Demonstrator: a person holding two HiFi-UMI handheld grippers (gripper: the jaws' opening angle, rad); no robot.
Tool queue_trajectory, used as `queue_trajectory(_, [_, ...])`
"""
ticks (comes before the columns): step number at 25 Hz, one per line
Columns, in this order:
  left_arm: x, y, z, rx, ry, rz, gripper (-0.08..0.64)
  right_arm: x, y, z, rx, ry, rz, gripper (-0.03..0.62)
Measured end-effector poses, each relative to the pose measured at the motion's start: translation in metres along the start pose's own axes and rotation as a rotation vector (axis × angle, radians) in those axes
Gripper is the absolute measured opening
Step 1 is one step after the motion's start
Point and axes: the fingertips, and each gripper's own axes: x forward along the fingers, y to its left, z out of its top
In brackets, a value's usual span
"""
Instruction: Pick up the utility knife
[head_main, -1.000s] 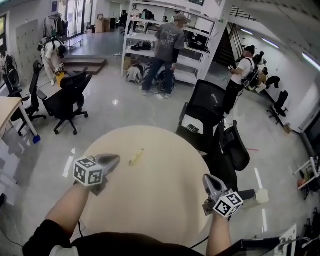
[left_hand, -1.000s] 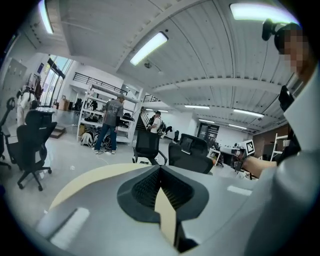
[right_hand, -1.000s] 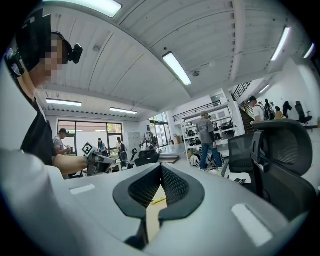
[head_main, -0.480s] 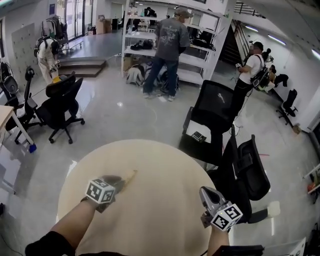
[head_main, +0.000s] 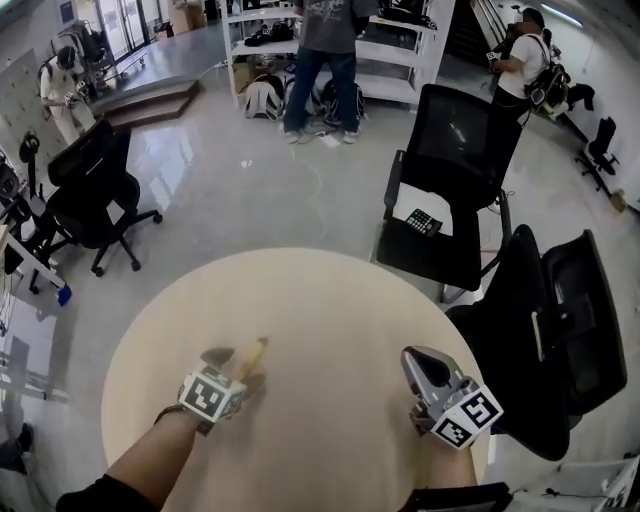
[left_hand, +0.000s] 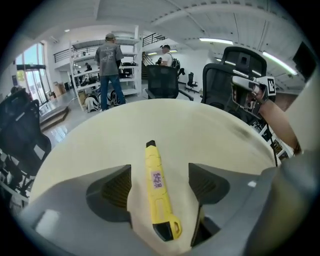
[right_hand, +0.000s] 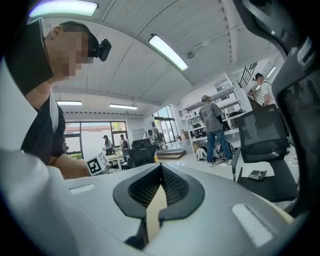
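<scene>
Left gripper is down over the round table, jaws swinging open and already wide. The yellow utility knife sits right in the gap between them. Neither pad touches it; there is bare tabletop on both sides of the handle. So nothing is gripped yet.

The knife lies flat on the wood, on the person's near-left part of the table, well inside the rim. From the left gripper view its long axis runs almost straight along the line of the jaws. The narrow black-tipped nose points away towards the far edge, and the black butt end with its small loop is nearest the camera. From the head view the same line slants up and to the right out of the gripper.

Right gripper hangs over the right side of the table, well apart from the knife. Its fingers are brought together with only a thin slit between them, and nothing is in it.

My read on progress: the lining-up looks done, with the handle centred and flanked. What's left is the squeeze across the handle's narrow width, then the lift off the table. The knife is still fully resting on the surface.
</scene>
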Motion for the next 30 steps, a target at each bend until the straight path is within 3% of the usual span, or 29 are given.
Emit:
queue_trajectory(11, [0.014, 0.006, -0.004, 0.033, -0.014, -0.001, 0.351, 0.018, -0.010, -0.032, 0.003, 0.017, 0.021, 0.015])
queue_trajectory(13, [0.013, 0.007, -0.003, 0.026, -0.025, -0.005, 0.299, 0.018, -0.011, -0.031, 0.000, 0.017, 0.018, 0.015])
queue_trajectory(15, [0.011, 0.008, -0.003, 0.026, -0.037, -0.007, 0.132, 0.018, -0.009, -0.030, 0.002, 0.013, 0.018, 0.015])
queue_trajectory(23, [0.013, 0.000, -0.002, 0.035, -0.038, -0.058, 0.126, 0.012, -0.007, -0.027, 0.002, 0.014, 0.009, 0.015])
queue_trajectory(30, [0.000, -0.010, 0.017, 0.023, -0.107, -0.079, 0.126, 0.004, 0.002, -0.013, -0.015, 0.019, 0.005, 0.015])
